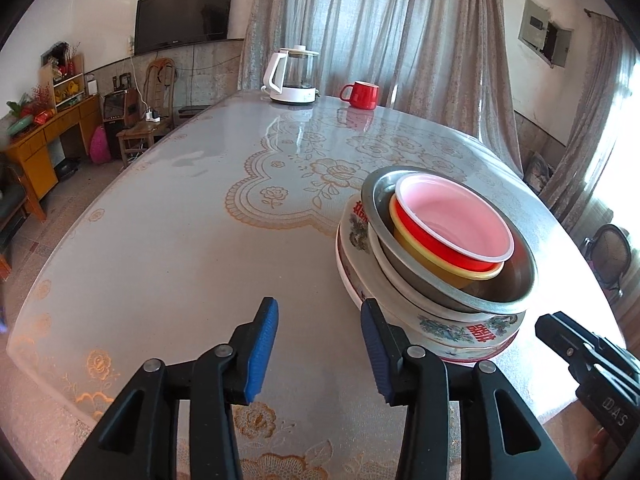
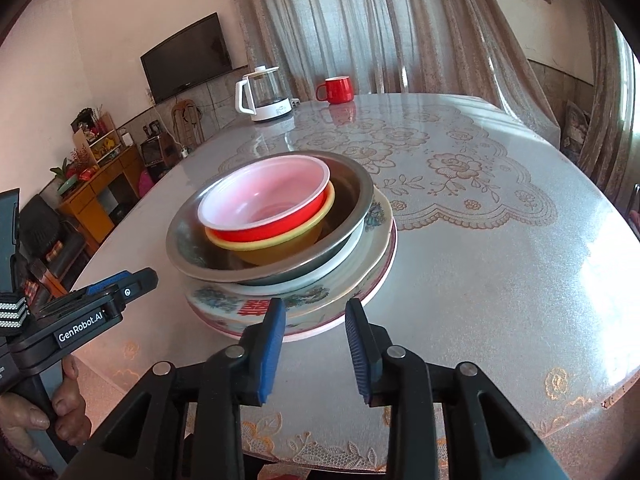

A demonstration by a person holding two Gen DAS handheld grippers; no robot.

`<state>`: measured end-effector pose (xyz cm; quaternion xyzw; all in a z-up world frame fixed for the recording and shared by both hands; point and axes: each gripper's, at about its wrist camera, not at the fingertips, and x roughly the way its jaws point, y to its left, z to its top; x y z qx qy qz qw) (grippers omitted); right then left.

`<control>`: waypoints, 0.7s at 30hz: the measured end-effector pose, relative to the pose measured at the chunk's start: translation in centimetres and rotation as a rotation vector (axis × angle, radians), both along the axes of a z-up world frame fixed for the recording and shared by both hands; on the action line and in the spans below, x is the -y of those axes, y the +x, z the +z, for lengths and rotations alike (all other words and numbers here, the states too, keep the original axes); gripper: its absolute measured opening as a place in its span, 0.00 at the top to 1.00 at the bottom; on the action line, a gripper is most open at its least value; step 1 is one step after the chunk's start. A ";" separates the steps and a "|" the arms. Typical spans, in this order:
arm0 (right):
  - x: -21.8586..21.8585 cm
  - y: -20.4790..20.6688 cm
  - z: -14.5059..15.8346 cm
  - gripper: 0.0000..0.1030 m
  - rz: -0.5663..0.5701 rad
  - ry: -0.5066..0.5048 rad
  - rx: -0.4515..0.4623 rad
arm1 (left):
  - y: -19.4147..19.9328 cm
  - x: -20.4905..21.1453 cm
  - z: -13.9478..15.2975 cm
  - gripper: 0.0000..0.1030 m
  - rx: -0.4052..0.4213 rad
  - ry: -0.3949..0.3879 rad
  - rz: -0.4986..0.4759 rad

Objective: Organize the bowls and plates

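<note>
steel bowl (image 2: 276,256) holds a yellow bowl (image 2: 280,250) with a red bowl (image 2: 264,210) nested inside; it sits tilted on painted plates (image 2: 304,312), all one stack on the surface (image 1: 180,240). left gripper (image 1: 318,350) has its fingers (image 1: 262,350) parted and empty, bare room ahead, the stack just beside the right-hand finger. right gripper (image 2: 316,350) also gapes empty, the stack's near rim just beyond its tips, close to the surface's near edge.
</note>
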<state>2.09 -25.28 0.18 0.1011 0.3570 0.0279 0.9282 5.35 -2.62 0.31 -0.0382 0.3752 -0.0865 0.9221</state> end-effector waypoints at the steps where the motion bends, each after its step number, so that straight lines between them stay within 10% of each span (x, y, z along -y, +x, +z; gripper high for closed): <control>1: -0.2 -0.2 0.4 0.70 -0.017 -0.005 0.016 | -0.2 -0.1 0.1 0.53 0.011 0.006 0.007; 21: -1.6 -0.6 1.9 0.61 -0.208 -0.132 0.096 | -2.2 0.0 1.2 0.02 0.122 0.042 0.054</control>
